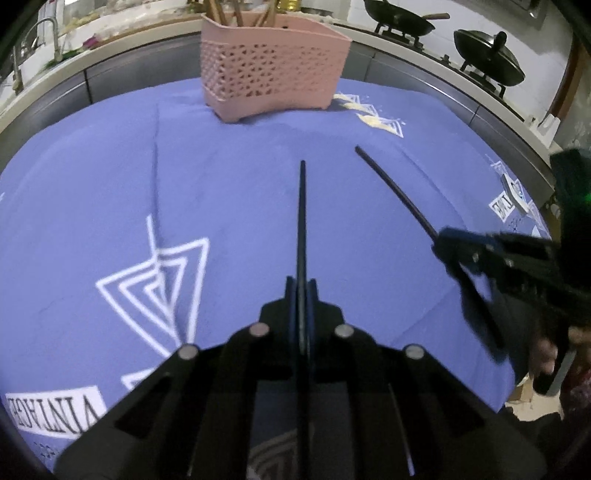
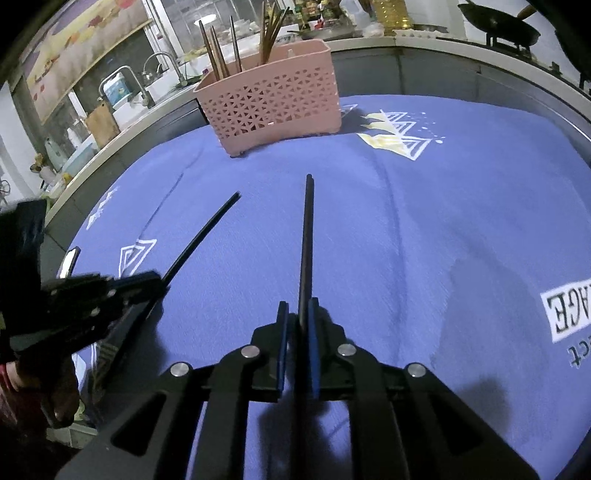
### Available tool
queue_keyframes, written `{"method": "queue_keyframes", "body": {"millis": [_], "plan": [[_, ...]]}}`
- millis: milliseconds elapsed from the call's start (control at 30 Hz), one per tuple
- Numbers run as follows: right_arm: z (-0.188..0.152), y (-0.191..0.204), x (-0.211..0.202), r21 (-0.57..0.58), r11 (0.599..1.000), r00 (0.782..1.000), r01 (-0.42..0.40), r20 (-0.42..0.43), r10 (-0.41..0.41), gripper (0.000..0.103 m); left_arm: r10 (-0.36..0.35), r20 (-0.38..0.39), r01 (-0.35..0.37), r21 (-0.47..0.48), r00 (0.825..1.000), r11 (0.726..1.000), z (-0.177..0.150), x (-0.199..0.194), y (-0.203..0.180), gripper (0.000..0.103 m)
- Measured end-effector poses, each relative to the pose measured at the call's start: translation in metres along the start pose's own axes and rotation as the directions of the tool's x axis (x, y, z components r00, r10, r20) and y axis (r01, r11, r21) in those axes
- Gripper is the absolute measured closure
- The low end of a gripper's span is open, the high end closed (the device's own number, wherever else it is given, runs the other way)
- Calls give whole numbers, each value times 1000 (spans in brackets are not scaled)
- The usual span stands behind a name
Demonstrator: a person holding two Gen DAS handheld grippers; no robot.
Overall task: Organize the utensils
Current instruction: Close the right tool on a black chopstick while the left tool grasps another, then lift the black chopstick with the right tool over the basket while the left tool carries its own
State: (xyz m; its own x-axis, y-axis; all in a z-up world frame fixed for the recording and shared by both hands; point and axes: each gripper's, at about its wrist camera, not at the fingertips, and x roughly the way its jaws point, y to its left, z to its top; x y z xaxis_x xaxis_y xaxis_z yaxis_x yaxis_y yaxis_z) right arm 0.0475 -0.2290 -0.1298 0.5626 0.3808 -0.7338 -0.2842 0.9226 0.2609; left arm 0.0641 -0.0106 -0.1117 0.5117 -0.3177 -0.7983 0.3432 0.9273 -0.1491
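A pink perforated utensil basket [image 1: 273,70] [image 2: 269,107] stands at the far side of a blue printed cloth [image 1: 110,166], with several brown chopsticks [image 2: 218,55] upright in it. My left gripper [image 1: 301,284] [image 2: 159,280] is shut on a black chopstick [image 1: 302,221] [image 2: 203,232] that points toward the basket. A second black chopstick [image 2: 306,236] [image 1: 395,192] sits between the pads of my right gripper [image 2: 298,304] [image 1: 441,240]. It leans on the right pad, and a narrow gap shows at the left pad. Both grippers are side by side at the near edge.
Behind the table runs a grey counter with two dark woks [image 1: 402,18] on a stove at the right and a sink with a faucet [image 2: 162,62] at the left. A small flat device [image 2: 68,262] lies at the cloth's edge. A hand [image 1: 546,354] holds the right gripper.
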Motion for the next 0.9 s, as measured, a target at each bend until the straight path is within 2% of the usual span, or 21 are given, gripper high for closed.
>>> {"method": "queue_keyframes", "body": {"millis": [267, 467, 667, 700, 733, 767, 833, 900], "plan": [[34, -2, 20, -2, 1000, 999, -25, -35, 25, 89, 33, -8, -32, 68, 999, 997, 34, 23, -7, 97], [62, 2, 37, -26, 1000, 998, -14, -57, 12, 87, 12, -5, -11, 83, 1000, 997, 65, 43, -8, 98], [81, 1, 52, -29, 999, 997, -26, -73, 24, 84, 2, 4, -2, 90, 1000, 996, 73, 49, -9, 98], [81, 3, 53, -45, 999, 997, -27, -72, 24, 85, 2, 6, -2, 91, 1000, 996, 73, 49, -9, 98], [82, 4, 54, -63, 998, 997, -23, -70, 19, 95, 1, 8, -2, 91, 1000, 996, 73, 49, -9, 98], [82, 4, 55, -68, 998, 997, -19, -74, 14, 98, -3, 7, 2, 84, 1000, 996, 74, 49, -8, 98], [86, 1, 56, -26, 997, 993, -69, -103, 66, 98, -15, -1, 15, 47, 1000, 999, 78, 46, -3, 99], [92, 2, 42, -6, 994, 992, -110, -65, 109, 98, -43, 59, 43, -1, 997, 999, 86, 26, 5, 99]]}}
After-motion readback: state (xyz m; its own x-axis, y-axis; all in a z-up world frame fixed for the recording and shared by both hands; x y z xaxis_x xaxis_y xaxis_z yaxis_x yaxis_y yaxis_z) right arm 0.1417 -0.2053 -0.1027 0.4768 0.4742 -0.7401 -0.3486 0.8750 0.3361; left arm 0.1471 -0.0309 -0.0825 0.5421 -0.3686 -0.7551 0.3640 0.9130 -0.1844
